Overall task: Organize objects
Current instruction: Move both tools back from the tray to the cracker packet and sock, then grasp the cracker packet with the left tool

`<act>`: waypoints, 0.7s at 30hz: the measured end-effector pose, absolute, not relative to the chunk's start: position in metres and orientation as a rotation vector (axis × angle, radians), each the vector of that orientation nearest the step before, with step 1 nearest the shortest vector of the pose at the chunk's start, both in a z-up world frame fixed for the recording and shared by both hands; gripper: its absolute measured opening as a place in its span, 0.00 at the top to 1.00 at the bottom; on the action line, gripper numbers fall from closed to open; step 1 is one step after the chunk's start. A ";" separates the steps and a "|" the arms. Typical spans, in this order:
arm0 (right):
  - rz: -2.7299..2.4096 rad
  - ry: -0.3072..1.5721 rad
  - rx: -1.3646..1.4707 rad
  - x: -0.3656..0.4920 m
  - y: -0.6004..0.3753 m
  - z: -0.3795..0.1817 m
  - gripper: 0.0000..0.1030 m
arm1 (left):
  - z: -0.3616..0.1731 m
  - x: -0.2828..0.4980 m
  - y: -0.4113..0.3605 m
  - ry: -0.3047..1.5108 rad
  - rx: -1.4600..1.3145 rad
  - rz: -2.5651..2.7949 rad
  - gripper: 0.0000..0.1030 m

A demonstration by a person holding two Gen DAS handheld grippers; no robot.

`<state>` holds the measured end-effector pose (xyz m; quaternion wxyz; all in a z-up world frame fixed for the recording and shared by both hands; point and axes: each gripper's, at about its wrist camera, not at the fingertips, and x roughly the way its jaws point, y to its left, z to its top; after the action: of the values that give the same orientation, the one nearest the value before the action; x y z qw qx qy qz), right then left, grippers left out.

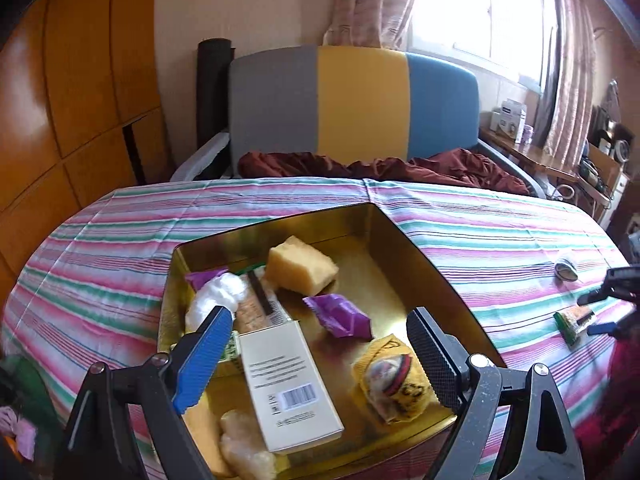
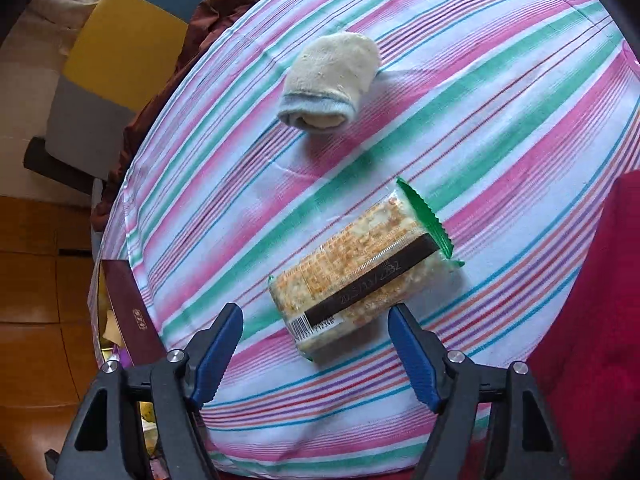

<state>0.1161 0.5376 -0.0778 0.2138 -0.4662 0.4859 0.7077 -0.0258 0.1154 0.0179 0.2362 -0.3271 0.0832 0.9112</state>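
Lying just ahead of open right tool (image 2: 314, 346), cracker packet (image 2: 362, 274), striped tablecloth (image 2: 500, 128)

A surface covered with a pink, green and white striped cloth (image 1: 480, 216) filled the foreground. Behind it stood a padded chair back in grey, yellow and blue panels (image 1: 352, 100), with a crumpled dark red fabric (image 1: 460, 168) lying at its foot. A black rolled mat (image 1: 212, 88) stood upright just beside the chair's grey side, against a cream wall. Glossy orange-brown wooden cabinet panels (image 1: 60, 100) ran along the left. A bright window (image 1: 480, 8) was framed by patterned pinkish curtains (image 1: 564, 80), and near them a wooden side table (image 1: 532, 156) carried a white box (image 1: 510, 118).
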 end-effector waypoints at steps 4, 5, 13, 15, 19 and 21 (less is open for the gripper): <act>2.072 1.236 -1.329 0.085 0.543 -0.075 0.25 | 0.021 -0.020 0.134 0.256 -0.878 2.451 0.13; 2.115 1.238 -1.360 0.077 0.542 -0.077 0.25 | 0.022 -0.018 0.140 0.263 -0.874 2.434 0.13; 2.273 1.206 -1.167 0.081 0.565 -0.045 0.25 | 0.026 -0.003 0.203 0.306 -0.863 2.285 0.13; 2.191 1.187 -1.070 0.094 0.582 -0.046 0.25 | 0.025 0.002 0.224 0.325 -0.858 2.241 0.13; 2.047 1.373 -0.883 0.128 0.612 -0.055 0.25 | 0.015 0.013 0.271 0.381 -0.865 2.157 0.13; 2.020 1.422 -0.847 0.135 0.617 -0.057 0.25 | 0.007 0.018 0.293 0.397 -0.883 2.110 0.13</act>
<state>0.1350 0.6171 -0.0575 0.2619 -0.3130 0.5255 0.7465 0.0181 0.2928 0.0070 0.3986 -0.3486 0.1569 0.8337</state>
